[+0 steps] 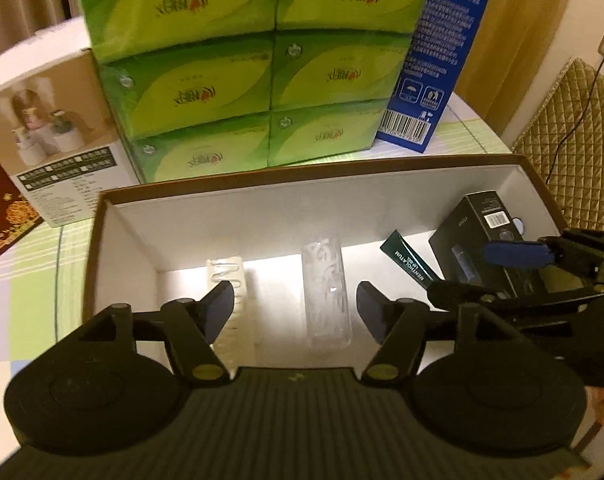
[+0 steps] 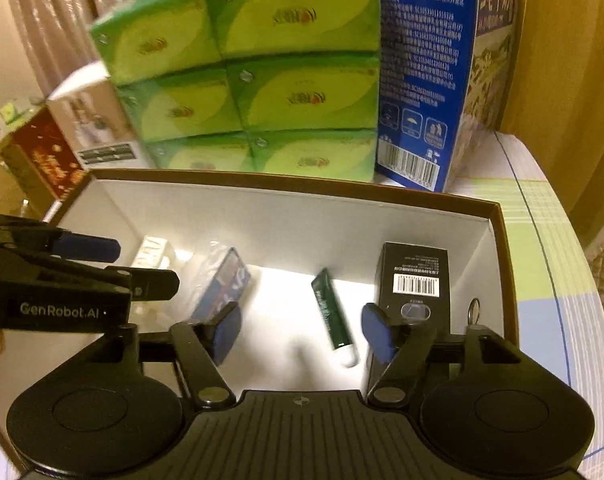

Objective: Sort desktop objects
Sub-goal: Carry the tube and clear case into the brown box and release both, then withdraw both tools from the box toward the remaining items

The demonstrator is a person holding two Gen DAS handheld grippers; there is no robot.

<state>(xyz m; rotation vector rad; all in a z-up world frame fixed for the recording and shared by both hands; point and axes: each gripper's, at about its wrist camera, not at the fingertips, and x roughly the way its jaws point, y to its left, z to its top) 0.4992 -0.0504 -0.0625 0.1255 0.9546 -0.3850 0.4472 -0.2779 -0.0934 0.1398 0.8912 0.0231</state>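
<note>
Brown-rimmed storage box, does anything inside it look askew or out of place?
Mildly. In the brown-rimmed white-lined box, the dark green tube lies diagonally, and the black carton with a barcode leans tilted near the right wall. Nothing looks spilled or damaged.

The open box (image 1: 514, 168) is being viewed from close above its near edge by the left wrist camera, which is being aimed forward and down toward the far wall and the green tissue packs (image 1: 245, 68) behind it. The same box (image 2: 498, 216) is being viewed by the right wrist camera from nearer the right edge. The box interior and the tissue packs (image 2: 261, 80) are being shared by both views.
</note>
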